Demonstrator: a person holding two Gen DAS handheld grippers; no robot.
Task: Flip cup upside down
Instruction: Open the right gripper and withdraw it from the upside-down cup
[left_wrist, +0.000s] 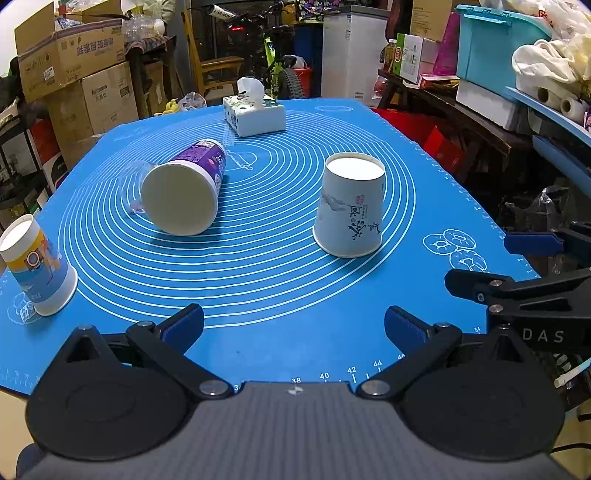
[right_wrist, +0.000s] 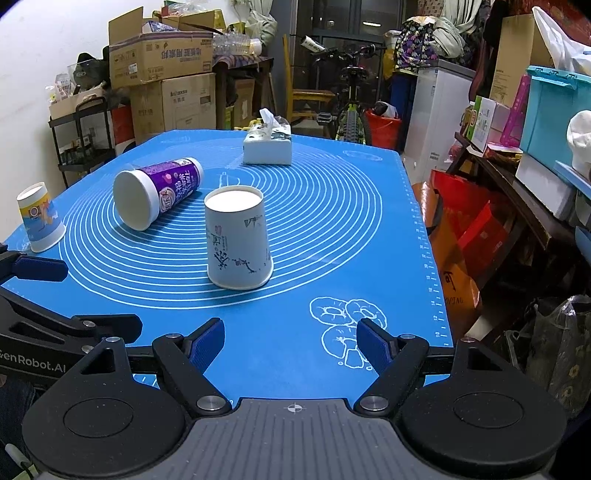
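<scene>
Left wrist view: yellow-and-blue paper cup (left_wrist: 37, 266) inverted, far left edge of blue silicone mat (left_wrist: 280, 332); purple paper cup (left_wrist: 184, 188) on its side, left of centre; white ink-print paper cup (left_wrist: 351, 205) upside down, right of centre; white tissue box (left_wrist: 255, 114) upper centre. Left gripper (left_wrist: 293, 325) fingers wide, empty. Right gripper (right_wrist: 291, 341) fingers wide, empty

Two low, side-by-side wrist views across one shared blue mat (left_wrist: 280, 295), left and right.

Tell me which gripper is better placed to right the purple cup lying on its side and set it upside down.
Probably the left gripper. The purple cup lies left of centre, with clear mat before it. From the right gripper, the white inverted cup stands partly in the way. Both are open.
</scene>
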